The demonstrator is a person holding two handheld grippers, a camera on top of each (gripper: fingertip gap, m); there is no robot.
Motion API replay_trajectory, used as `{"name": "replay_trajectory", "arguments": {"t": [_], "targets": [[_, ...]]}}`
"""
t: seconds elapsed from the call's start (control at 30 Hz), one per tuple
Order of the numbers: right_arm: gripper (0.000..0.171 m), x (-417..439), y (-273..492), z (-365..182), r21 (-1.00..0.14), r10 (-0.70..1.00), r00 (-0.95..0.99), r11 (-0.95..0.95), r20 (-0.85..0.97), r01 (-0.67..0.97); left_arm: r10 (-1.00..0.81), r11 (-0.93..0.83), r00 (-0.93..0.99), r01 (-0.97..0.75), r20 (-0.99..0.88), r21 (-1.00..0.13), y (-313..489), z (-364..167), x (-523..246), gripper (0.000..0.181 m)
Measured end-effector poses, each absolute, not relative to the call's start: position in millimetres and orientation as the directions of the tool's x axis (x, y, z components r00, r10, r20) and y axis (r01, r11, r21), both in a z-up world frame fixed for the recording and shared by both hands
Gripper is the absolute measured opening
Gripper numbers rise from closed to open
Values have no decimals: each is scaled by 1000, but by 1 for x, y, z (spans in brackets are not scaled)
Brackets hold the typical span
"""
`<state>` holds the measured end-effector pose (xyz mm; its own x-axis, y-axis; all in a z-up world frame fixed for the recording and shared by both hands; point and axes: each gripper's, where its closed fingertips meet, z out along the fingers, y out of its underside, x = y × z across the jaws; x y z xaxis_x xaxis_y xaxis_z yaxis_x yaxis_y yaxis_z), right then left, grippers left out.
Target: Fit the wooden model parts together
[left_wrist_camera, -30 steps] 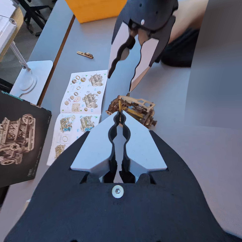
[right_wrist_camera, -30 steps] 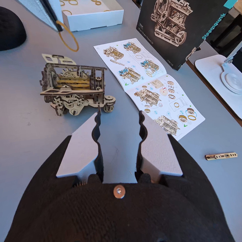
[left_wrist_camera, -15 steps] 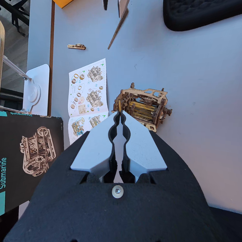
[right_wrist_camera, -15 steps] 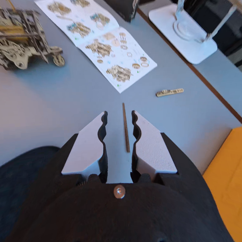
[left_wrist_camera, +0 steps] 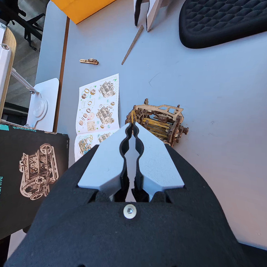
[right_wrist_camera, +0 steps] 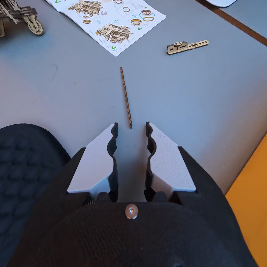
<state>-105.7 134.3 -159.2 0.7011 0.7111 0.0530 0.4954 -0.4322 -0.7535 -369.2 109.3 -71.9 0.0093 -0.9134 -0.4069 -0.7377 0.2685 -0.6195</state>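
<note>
Here the left gripper [left_wrist_camera: 132, 124] pinches a yellow rubber band [left_wrist_camera: 133, 117] at the wooden model [left_wrist_camera: 156, 124], and the right gripper [right_wrist_camera: 131, 124] stands apart before a thin wooden stick [right_wrist_camera: 126, 96].

In the left wrist view the fingers are pressed together on the band, which loops up to the near-left end of the model; the model rests on the grey table [left_wrist_camera: 209, 86], just right of the open instruction sheet [left_wrist_camera: 99, 105]. A black box [left_wrist_camera: 31, 166] lies at the left. In the right wrist view the near end of the stick lies just before the gap between the fingers, not touched. A small flat wooden part [right_wrist_camera: 187, 47] lies far right of the stick, well apart, and a black cushion [right_wrist_camera: 24, 159] is at the near left.
</note>
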Motion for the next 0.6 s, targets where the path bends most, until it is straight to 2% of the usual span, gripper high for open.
{"name": "replay_trajectory", "arguments": {"t": [0.13,0.2,0.23,0.37,0.5,0.6], "targets": [[32,-107,137,-161,-773,701,713,-461,-16,435,-911,277,4,-734,-412,-620,109,-74,-370,0],[6,-109,136,-161,-772,712,701,-470,-43,429,-911,291,-14,-729,-411,-620,107,-75,-369,0],[2,-112,135,-161,-772,723,690,-466,-49,433,-912,294,-17,-725,-410,-623,107,-75,-368,0],[2,-117,132,-159,-772,752,656,-381,61,509,-922,293,-42,-727,-385,-621,106,-75,-365,0],[1,-154,112,-137,-780,785,619,-379,13,498,-925,285,-52,-749,-376,-599,108,-78,-368,0],[1,-185,96,-114,-744,820,568,-334,73,579,-922,287,-43,-744,-385,-604,109,-79,-368,0]]}}
